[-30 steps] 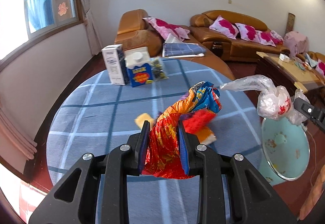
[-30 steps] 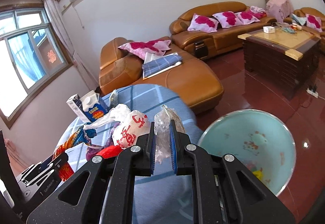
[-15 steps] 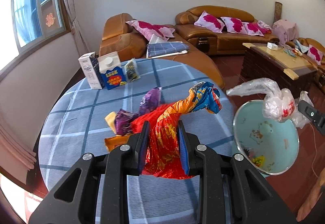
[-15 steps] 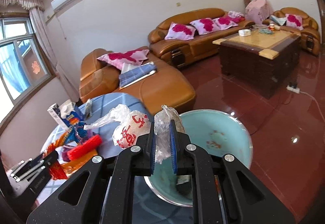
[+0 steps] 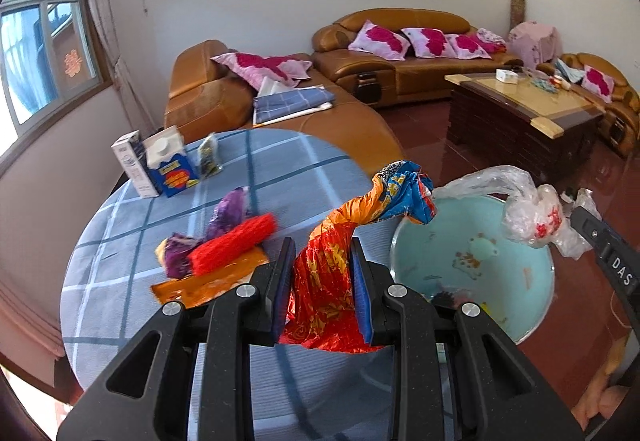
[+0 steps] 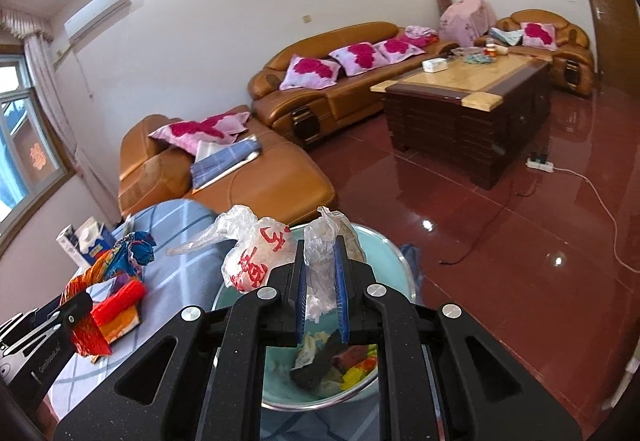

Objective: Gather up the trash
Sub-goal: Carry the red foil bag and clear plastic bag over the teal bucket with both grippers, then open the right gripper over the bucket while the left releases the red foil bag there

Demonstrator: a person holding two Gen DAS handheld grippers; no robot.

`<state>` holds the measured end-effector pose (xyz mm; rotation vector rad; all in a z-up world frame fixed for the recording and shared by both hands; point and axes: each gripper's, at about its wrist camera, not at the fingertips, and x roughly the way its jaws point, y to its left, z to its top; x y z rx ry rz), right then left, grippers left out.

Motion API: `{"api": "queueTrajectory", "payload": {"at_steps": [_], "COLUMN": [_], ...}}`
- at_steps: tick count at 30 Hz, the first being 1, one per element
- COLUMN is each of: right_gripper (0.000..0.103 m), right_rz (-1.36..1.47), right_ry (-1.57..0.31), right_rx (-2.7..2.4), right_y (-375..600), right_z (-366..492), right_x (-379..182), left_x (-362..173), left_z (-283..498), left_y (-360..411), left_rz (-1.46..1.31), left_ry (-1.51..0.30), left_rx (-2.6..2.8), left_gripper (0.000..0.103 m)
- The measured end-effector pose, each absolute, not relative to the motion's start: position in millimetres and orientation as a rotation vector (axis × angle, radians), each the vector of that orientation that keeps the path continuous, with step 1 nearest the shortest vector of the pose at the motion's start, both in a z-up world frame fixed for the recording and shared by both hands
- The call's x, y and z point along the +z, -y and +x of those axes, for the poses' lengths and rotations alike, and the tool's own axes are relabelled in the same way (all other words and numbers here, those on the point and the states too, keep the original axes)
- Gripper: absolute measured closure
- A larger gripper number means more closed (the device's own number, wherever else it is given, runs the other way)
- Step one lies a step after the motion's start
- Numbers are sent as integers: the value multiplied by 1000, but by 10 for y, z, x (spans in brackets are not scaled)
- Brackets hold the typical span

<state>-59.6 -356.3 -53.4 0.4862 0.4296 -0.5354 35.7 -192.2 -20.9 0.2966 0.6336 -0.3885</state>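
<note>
Both tongs have swung right from over the table (image 5: 120,225) to the pale blue bin (image 5: 536,281): left gripper (image 5: 322,281) clenched on the red foil wrapper (image 5: 328,273), right gripper (image 6: 322,295) clenched on the clear plastic bag (image 6: 256,253), ready to drop. Wrappers (image 5: 232,237) remain on the table.

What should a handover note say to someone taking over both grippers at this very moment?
Left gripper: shut on the red-orange foil wrapper, at the table edge beside the bin.
Right gripper: shut on the clear plastic bag, over the bin.
Done: some trash already lies in the bin.
Left: drop both pieces in; then collect the red textured roll, purple wrappers and orange wrapper from the table. Two cartons and a small packet stand at its far edge.
</note>
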Motion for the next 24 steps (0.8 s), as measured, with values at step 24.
{"api": "queueTrajectory", "payload": {"at_steps": [24], "right_gripper": [85], "right_rz": [464], "right_ry": [-596], "right_rx": [-650], "right_y": [3831], "right_z": [-466], "right_x": [-1050], "left_x": [-575], "left_z": [426], "left_y": [2431], "left_rz": [362], "left_ry": [-712], "left_rx": [-445], "left_gripper": [76]}}
